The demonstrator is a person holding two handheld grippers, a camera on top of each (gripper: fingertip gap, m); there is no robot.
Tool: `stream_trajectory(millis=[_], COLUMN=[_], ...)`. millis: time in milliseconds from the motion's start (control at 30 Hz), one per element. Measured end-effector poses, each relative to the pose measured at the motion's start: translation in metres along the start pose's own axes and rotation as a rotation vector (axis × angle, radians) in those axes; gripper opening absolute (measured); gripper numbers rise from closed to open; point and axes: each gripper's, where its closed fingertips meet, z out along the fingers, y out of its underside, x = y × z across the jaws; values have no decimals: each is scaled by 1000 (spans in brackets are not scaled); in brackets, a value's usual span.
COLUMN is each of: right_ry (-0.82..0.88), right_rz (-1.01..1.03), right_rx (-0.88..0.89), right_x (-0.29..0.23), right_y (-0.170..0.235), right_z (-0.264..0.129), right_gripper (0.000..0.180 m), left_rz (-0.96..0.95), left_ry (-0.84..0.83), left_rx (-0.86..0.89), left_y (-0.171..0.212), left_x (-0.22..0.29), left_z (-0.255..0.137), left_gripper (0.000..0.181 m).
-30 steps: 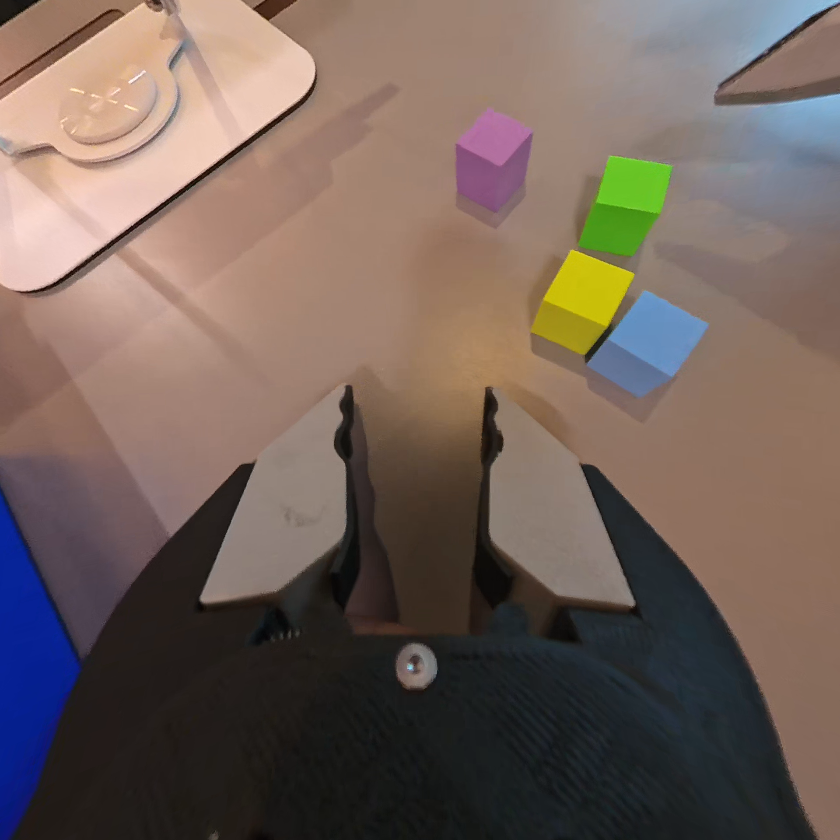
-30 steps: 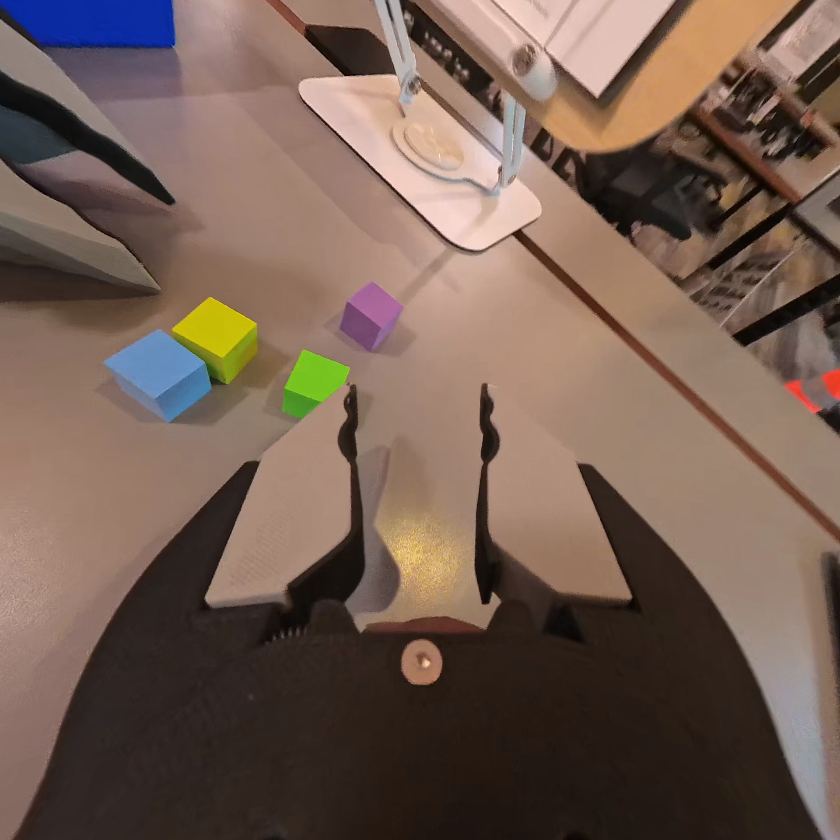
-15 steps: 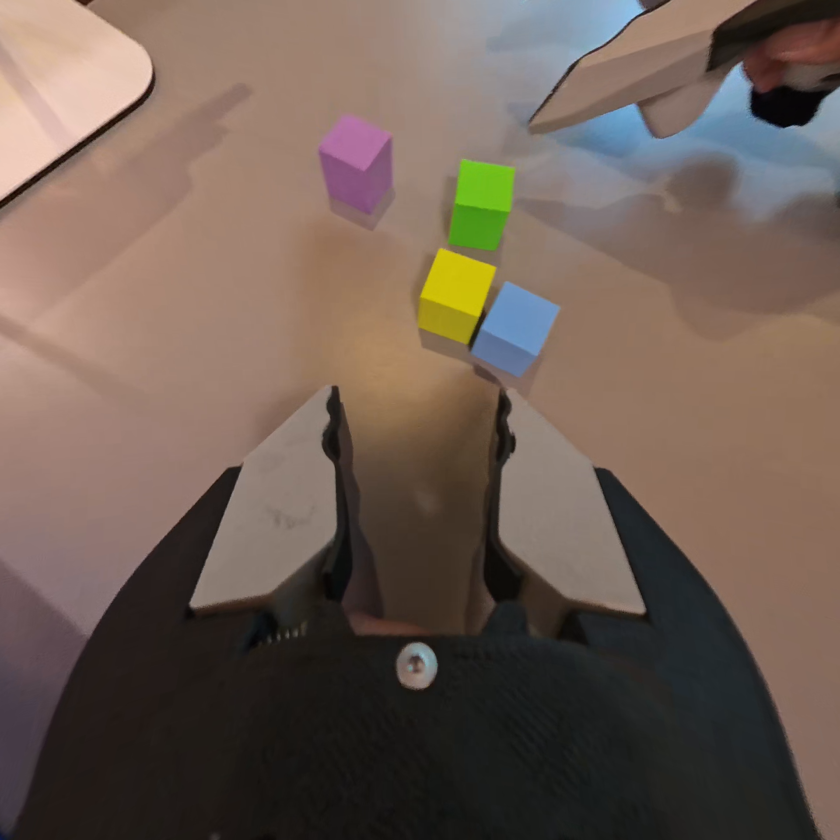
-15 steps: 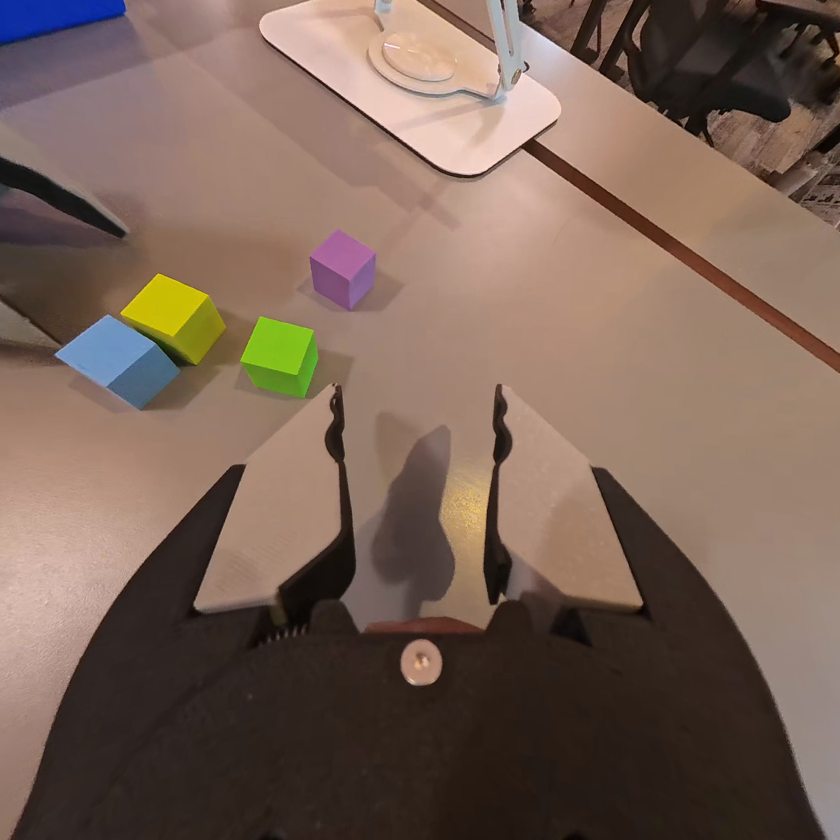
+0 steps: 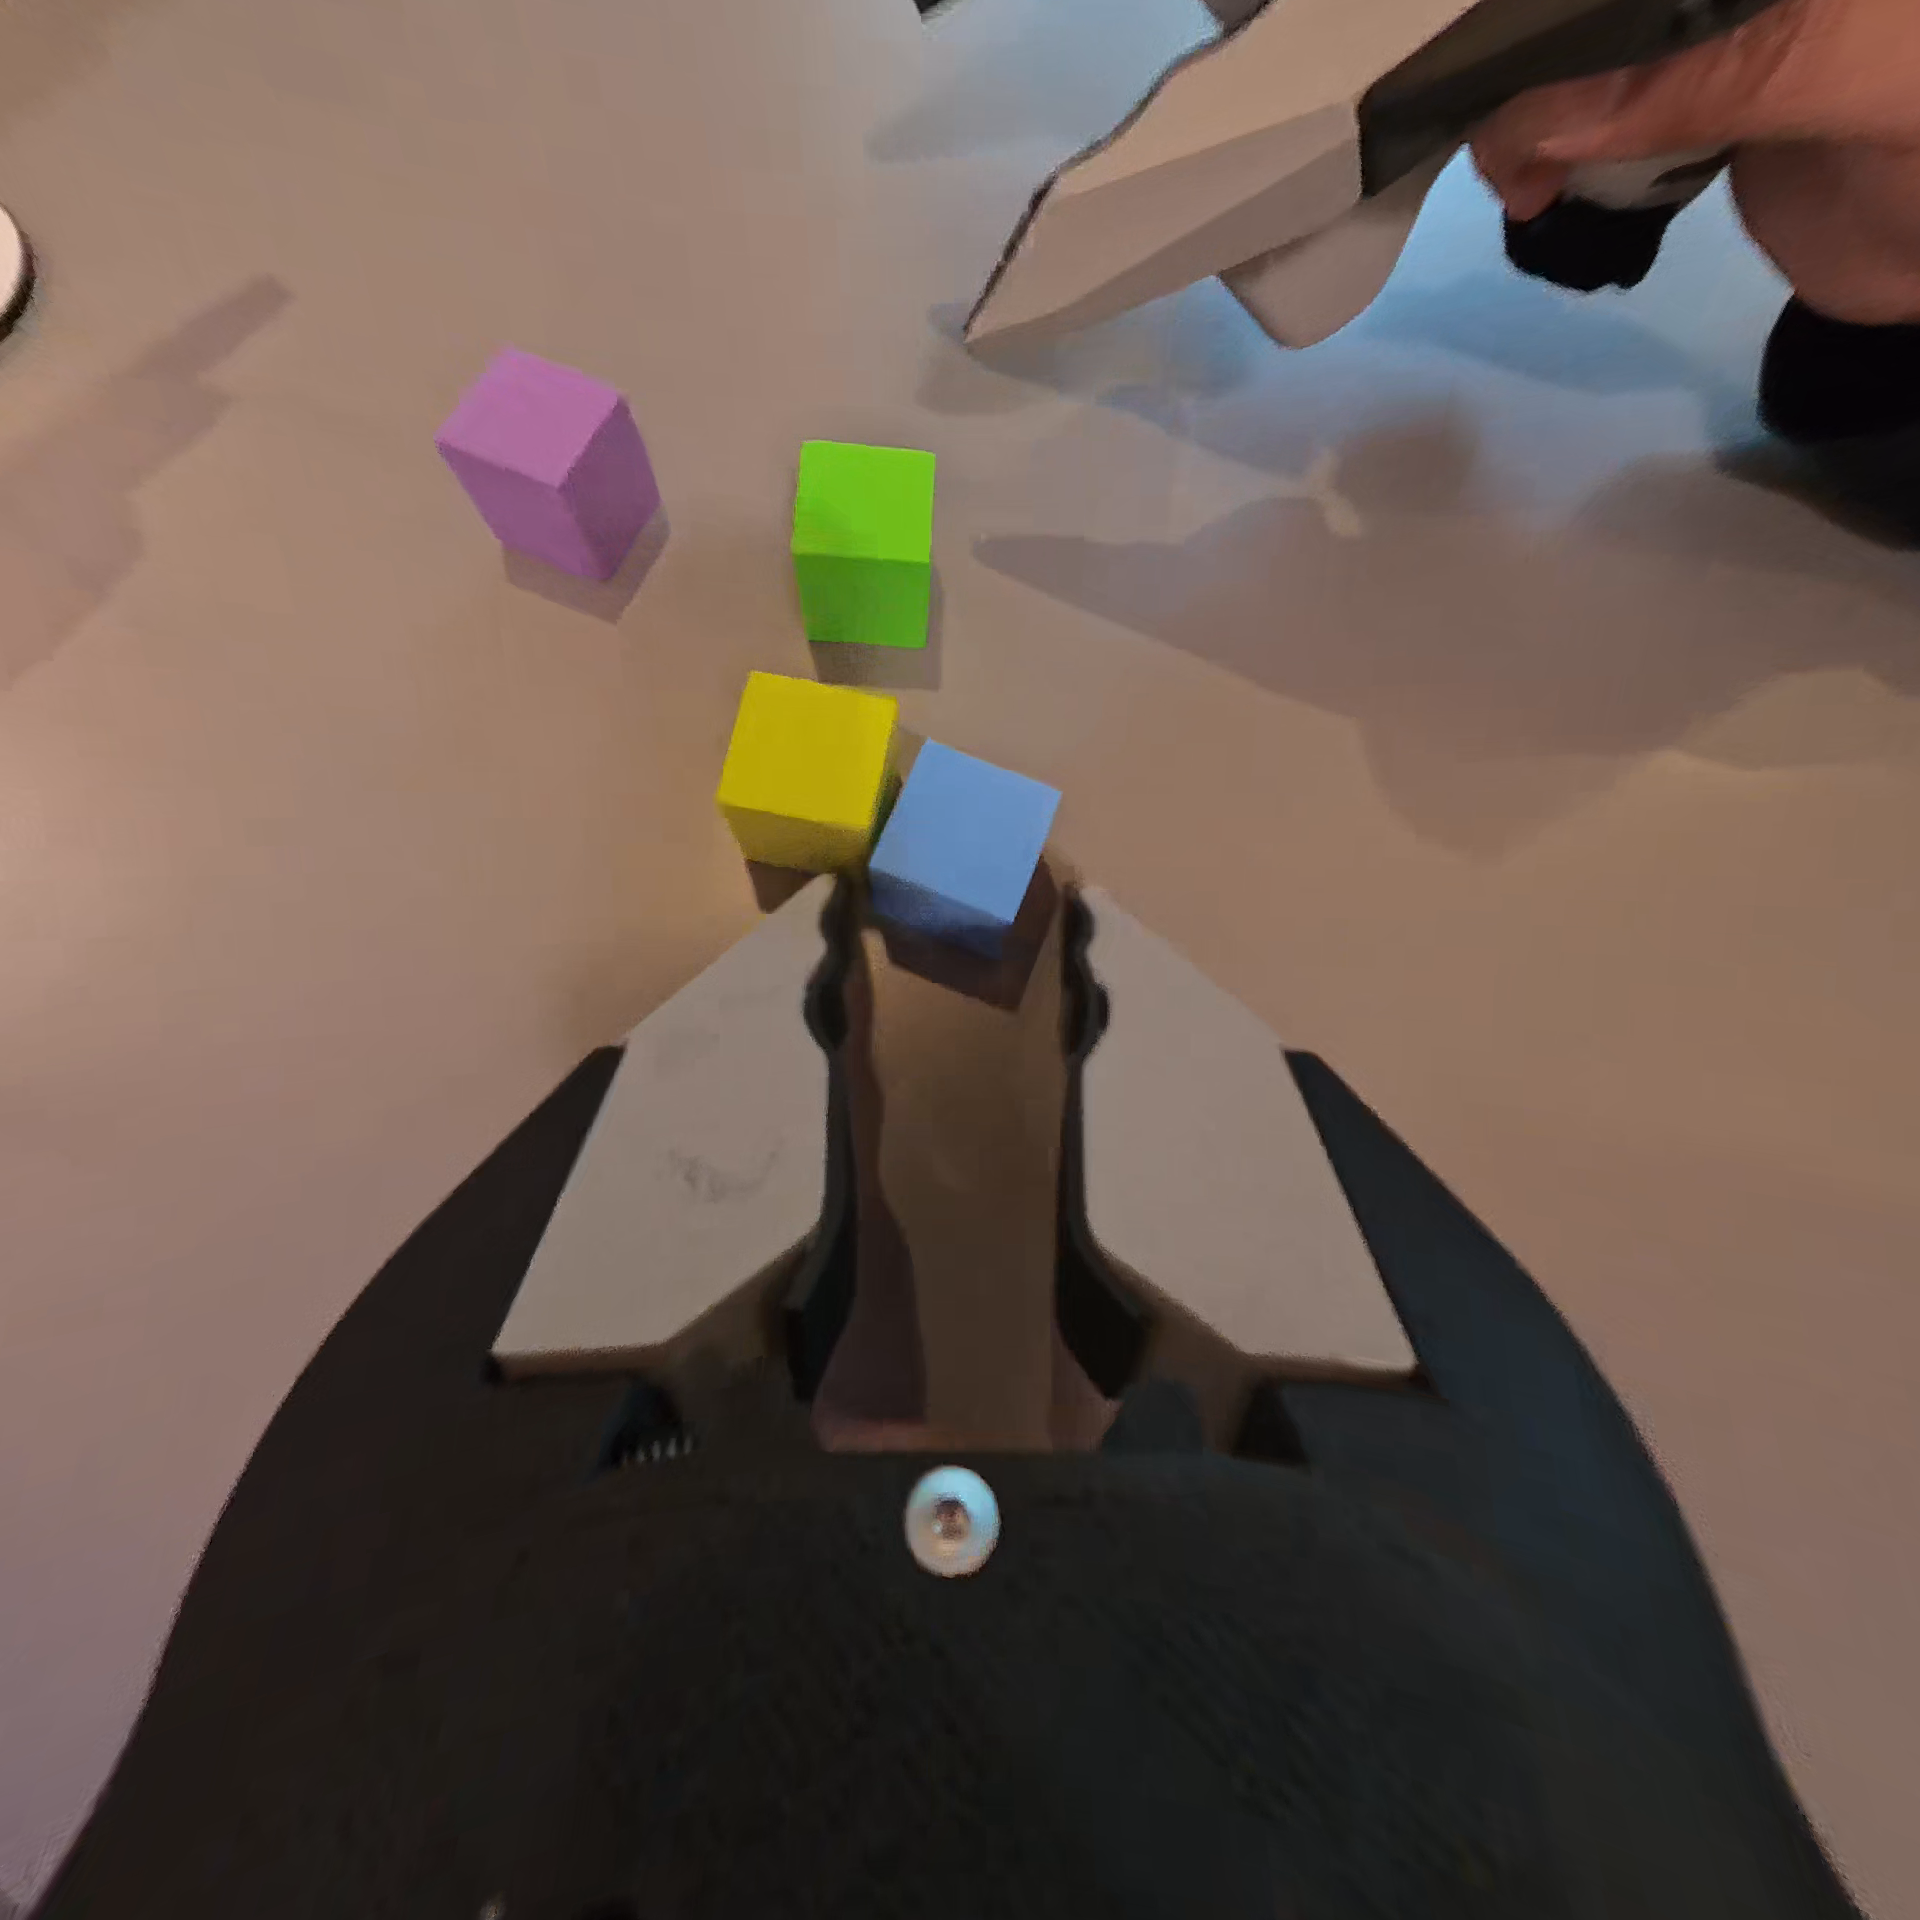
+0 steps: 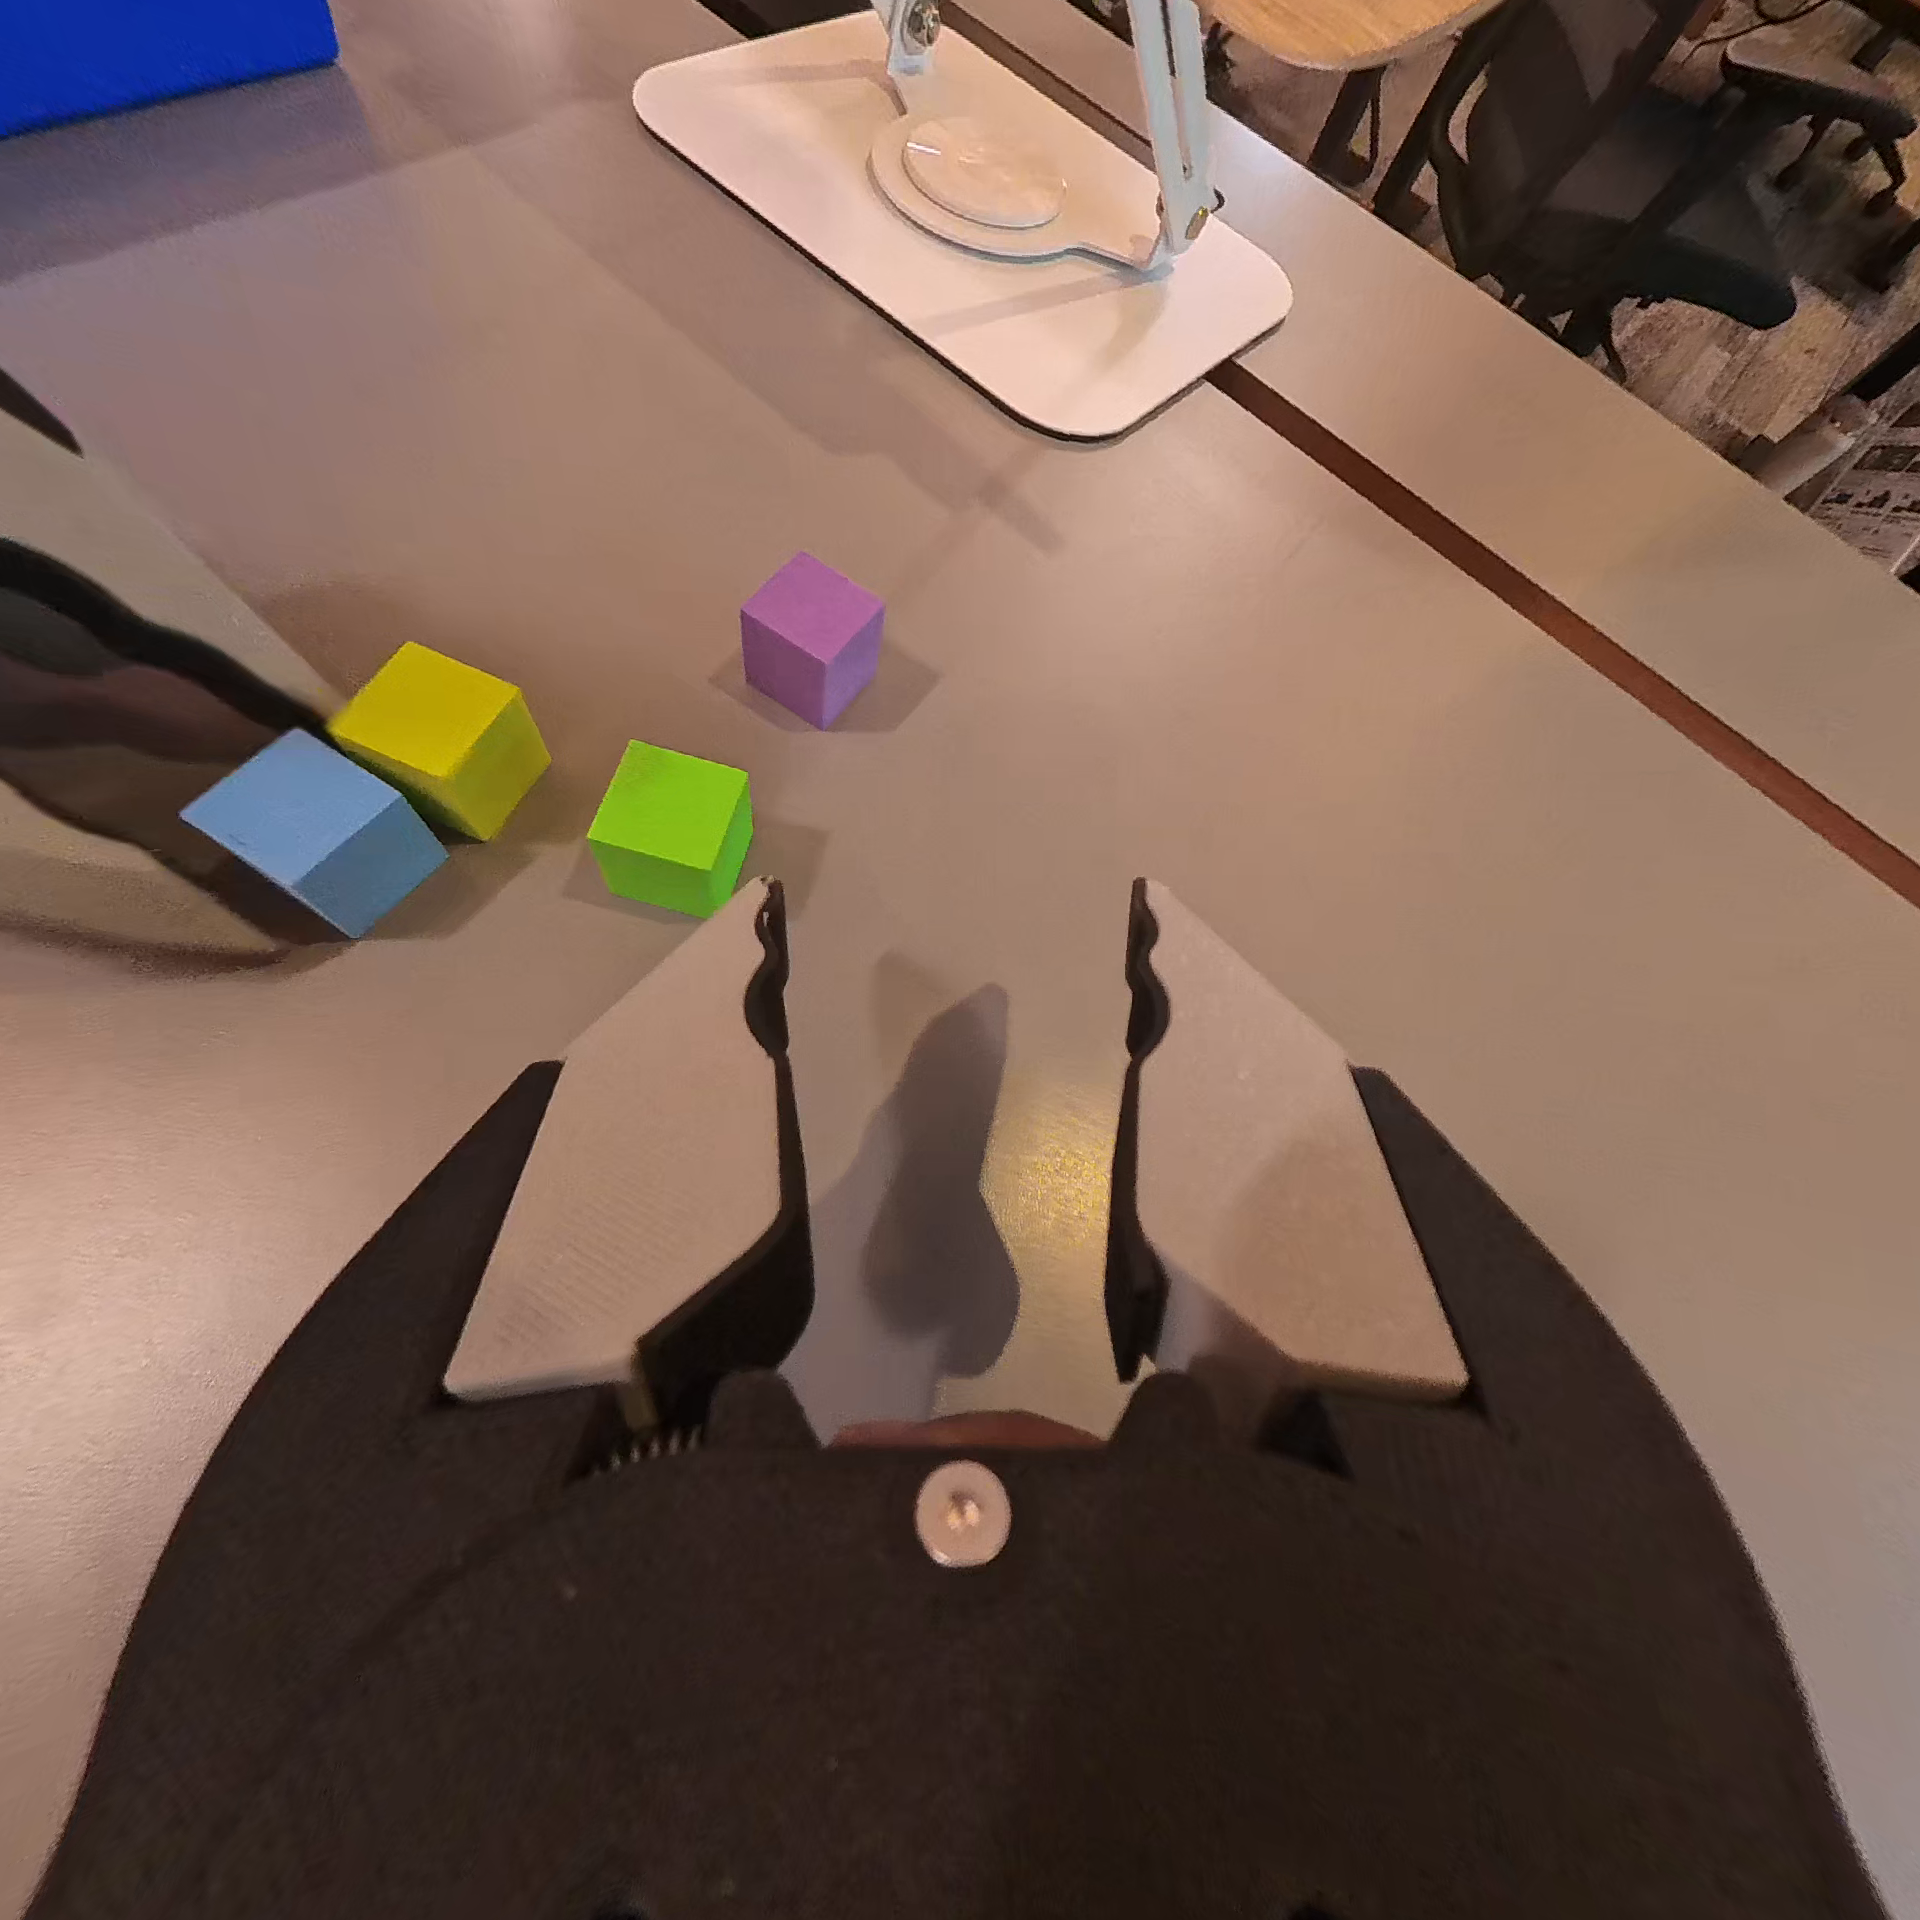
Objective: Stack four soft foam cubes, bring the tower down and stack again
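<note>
Closing in since a second ago, left gripper [image 5: 951, 899], jaws spread and empty, now brackets blue cube [image 5: 961, 836] touching yellow cube [image 5: 805, 769], likely the first pick, while right gripper [image 6: 951, 899] hangs released near green cube [image 6: 673, 826].

Dim warm light, soft overlapping shadows, table [image 6: 1351, 831] glare, motion blur, wide-angle edge distortion
</note>
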Motion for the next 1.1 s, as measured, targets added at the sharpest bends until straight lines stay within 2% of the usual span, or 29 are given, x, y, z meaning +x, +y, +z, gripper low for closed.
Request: stream_trajectory(millis=[33, 267, 400, 500, 600, 767, 867, 967, 1100], right_ry=[0, 1, 1, -1, -1, -6, -7, -10, -15], right_rz=[-5, -28, -28, -26, -33, -39, -44, -48, -57], right_rx=[2, -6, 1, 6, 3, -1, -7, -10, -10], right_x=[-1, -5, -5, -5, -6, -8, -9, -11, -14], right_y=[-1, 1, -1, -2, -1, -1, 0, 1, 0], right_z=[0, 1, 0, 0, 0, 2, 3, 4, 4], right_gripper=[63, 63, 63, 62, 62, 62, 62, 62, 62], left_rz=[18, 79, 51, 62, 45, 10, 20, 49, 0], left_ry=[3, -49, -147, -296, -527, -867, -1075, -1203, -1171], left_rx=[6, 5, 111, 333, 542, 790, 841, 725, 766], left_y=[-2, -3, -22, -58, -83, -88, -77, -65, -62], left_x=[3, 0, -21, -42, -69, -101, -115, -128, -126], left_z=[0, -3, -23, -61, -120, -220, -267, -284, -301], left_gripper=[27, 27, 27, 26, 26, 27, 27, 26, 26])
